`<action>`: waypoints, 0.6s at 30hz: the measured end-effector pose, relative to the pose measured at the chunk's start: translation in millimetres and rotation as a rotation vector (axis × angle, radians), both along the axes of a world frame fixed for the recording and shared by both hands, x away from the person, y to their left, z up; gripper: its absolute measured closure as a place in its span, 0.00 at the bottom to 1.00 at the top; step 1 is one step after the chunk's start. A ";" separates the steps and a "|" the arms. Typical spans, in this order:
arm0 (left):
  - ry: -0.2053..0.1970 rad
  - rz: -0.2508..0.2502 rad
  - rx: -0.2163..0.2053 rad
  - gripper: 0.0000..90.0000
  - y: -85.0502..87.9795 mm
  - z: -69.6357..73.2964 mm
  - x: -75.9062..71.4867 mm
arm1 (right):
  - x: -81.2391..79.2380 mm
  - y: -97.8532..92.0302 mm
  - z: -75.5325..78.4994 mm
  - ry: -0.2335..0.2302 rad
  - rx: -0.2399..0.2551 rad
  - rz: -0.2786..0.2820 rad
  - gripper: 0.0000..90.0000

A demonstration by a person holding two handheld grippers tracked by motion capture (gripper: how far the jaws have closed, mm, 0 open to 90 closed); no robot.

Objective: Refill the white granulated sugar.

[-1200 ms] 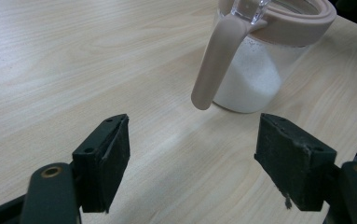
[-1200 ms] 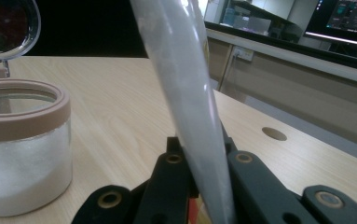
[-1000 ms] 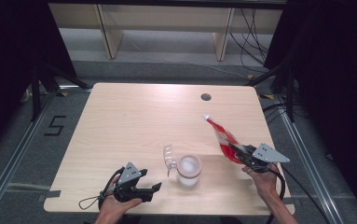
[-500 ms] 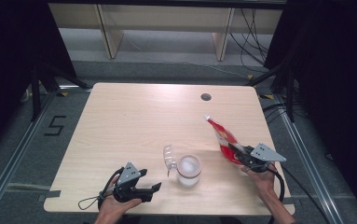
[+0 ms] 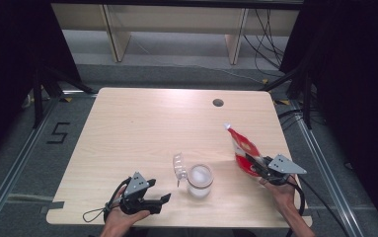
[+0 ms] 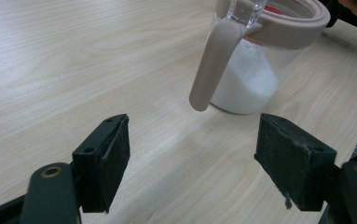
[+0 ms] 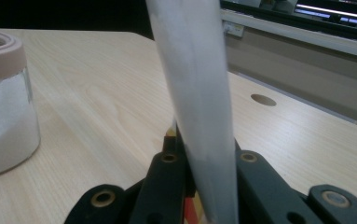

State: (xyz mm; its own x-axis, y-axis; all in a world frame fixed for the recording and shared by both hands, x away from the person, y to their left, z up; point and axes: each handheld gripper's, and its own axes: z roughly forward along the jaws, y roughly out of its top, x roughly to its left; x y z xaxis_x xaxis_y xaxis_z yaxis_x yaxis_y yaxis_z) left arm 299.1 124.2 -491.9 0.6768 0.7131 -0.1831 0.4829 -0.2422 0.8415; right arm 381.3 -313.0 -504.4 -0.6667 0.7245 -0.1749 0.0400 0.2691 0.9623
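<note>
Your right gripper (image 5: 256, 167) pinches the lower end of a flat red-and-white plastic pouch (image 5: 242, 149), glossy and thin, which stands tilted up and away from you over the desk's right side, not far from the near edge. In the right gripper view the pouch (image 7: 199, 93) rises between the pressed-together jaws as a pale, smooth strip; any printing on it is too blurred to read. Your left gripper (image 5: 163, 201) lies near the front edge, left of centre, jaws spread wide with nothing between them, over the bare light wood-grain desk (image 5: 142, 128). Just ahead of it stands a round clear glass jar (image 6: 255, 70) with a matte beige rim, part full of white grains. Its clear hinged lid (image 5: 178, 165) is swung open to the left, and a beige clasp (image 6: 213, 60) hangs down its side.
</note>
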 end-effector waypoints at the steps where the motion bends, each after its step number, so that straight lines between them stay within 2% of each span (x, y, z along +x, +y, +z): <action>1: -0.001 -0.003 0.004 0.28 0.3 0.1 0.1 | -0.4 -1.6 -0.1 -0.004 -0.006 0.012 0.95; 2: -0.002 -0.004 0.006 0.28 0.3 0.2 0.1 | -1.5 -2.5 0.7 0.001 -0.023 -0.001 0.95; 4: -0.001 -0.002 0.004 0.28 0.1 0.0 0.1 | -3.0 -4.2 1.1 0.011 -0.026 0.004 0.94; 6: 0.000 -0.001 0.003 0.28 0.2 0.0 0.2 | -5.4 -3.8 0.8 0.028 -0.026 -0.019 0.93; 7: 0.000 -0.002 0.004 0.28 0.2 0.0 0.2 | -4.7 -5.5 0.5 0.022 -0.034 -0.012 0.93; 9: -0.001 -0.001 0.002 0.28 -0.1 -0.1 0.2 | -5.2 -7.9 1.1 0.045 -0.027 -0.030 0.92; 12: 0.000 0.004 0.006 0.28 0.0 0.1 -0.1 | -4.6 -7.6 0.6 0.037 -0.012 -0.030 0.90; 13: 0.000 0.006 0.001 0.28 -0.3 0.0 -0.1 | -4.9 -7.8 0.6 0.052 -0.006 -0.024 0.90; 14: 0.000 0.005 0.003 0.28 -0.1 0.0 -0.1 | -6.7 -5.9 -0.3 0.080 0.027 -0.040 0.89; 15: 0.000 0.005 0.003 0.28 0.0 0.0 -0.1 | -7.1 -8.3 0.5 0.092 0.006 -0.042 0.87; 18: 0.000 0.005 0.001 0.28 -0.2 0.0 -0.1 | -5.6 -10.2 0.8 0.069 0.023 -0.058 0.80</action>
